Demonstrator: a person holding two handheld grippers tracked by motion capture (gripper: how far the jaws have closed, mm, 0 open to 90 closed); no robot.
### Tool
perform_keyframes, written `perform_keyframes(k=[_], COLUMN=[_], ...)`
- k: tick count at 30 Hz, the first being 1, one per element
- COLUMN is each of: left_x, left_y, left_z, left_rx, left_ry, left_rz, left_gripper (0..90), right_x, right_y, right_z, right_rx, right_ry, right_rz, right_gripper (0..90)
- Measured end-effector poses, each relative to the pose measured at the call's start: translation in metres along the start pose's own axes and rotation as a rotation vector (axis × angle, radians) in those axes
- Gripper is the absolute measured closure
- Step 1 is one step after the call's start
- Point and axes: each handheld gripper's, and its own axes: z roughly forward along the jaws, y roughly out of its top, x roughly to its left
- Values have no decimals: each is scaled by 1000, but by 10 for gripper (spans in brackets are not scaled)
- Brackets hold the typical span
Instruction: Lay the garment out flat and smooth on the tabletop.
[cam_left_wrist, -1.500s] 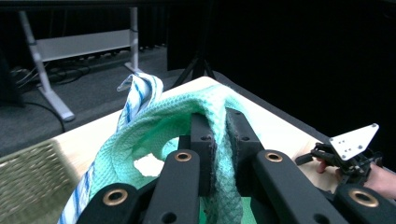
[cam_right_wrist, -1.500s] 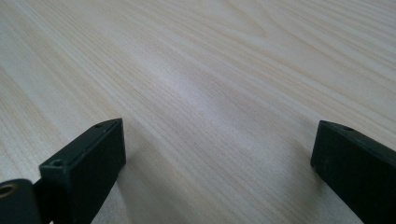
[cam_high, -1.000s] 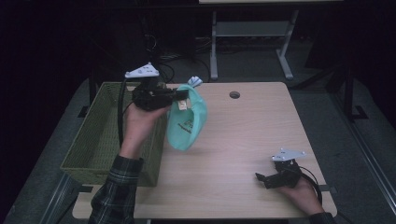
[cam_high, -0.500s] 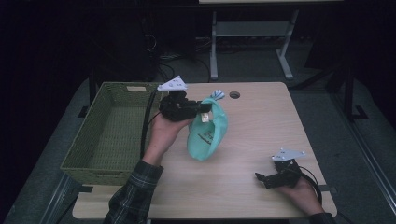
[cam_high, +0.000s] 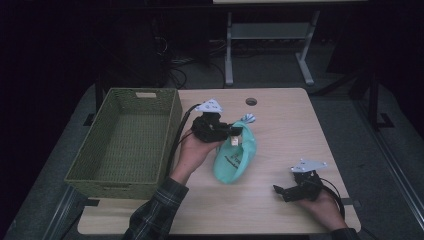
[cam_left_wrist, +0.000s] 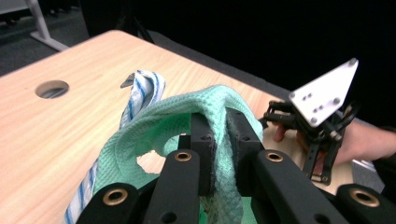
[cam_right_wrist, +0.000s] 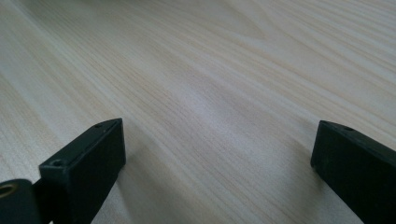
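Observation:
My left gripper (cam_high: 234, 132) hovers over the middle of the wooden table (cam_high: 300, 130), shut on a mint-green waffle cloth (cam_high: 235, 160). The cloth sags from the jaws down to the tabletop. In the left gripper view the cloth (cam_left_wrist: 154, 130) is pinched between the black pads (cam_left_wrist: 203, 140). A white cloth with blue stripes (cam_left_wrist: 140, 88) sticks out of the bundle beside it, also seen as the striped cloth (cam_high: 248, 119) from above. My right gripper (cam_high: 280, 190) lies low at the table's front right, open, with bare wood between its jaws (cam_right_wrist: 217, 154).
A green woven basket (cam_high: 120, 93) stands at the table's left side with nothing inside. A round cable hole (cam_high: 251, 101) sits near the far edge. Metal frame legs (cam_high: 229, 55) stand on the floor beyond the table.
My left hand has carried the green cloth right and down, from beside the basket's rim to the table's middle. The right hand has stayed still.

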Motion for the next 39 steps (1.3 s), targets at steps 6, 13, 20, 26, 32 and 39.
perform_keyframes(k=[6, 13, 20, 26, 32, 39], left_x=[1, 6, 10, 13, 11, 7], left_y=[-16, -34, -48, -58, -69, -83], left_z=[20, 32, 34, 36, 45, 60], left_rx=[45, 99, 128, 165, 213, 283], left_ry=[-20, -32, -19, 4, 17, 24], left_rz=[3, -17, -41, -45, -39, -18], left_gripper=[823, 819, 815, 804, 798, 783], right_x=[0, 0, 0, 0, 0, -1], right_y=[0, 0, 0, 0, 0, 0], right_z=[0, 0, 0, 0, 0, 0], right_rx=[0, 2, 1, 1, 1, -1], right_ry=[0, -1, -1, -1, -1, -3], right_rz=[-2, -4, -6, -6, -5, -10], right_gripper=[27, 27, 27, 27, 27, 27])
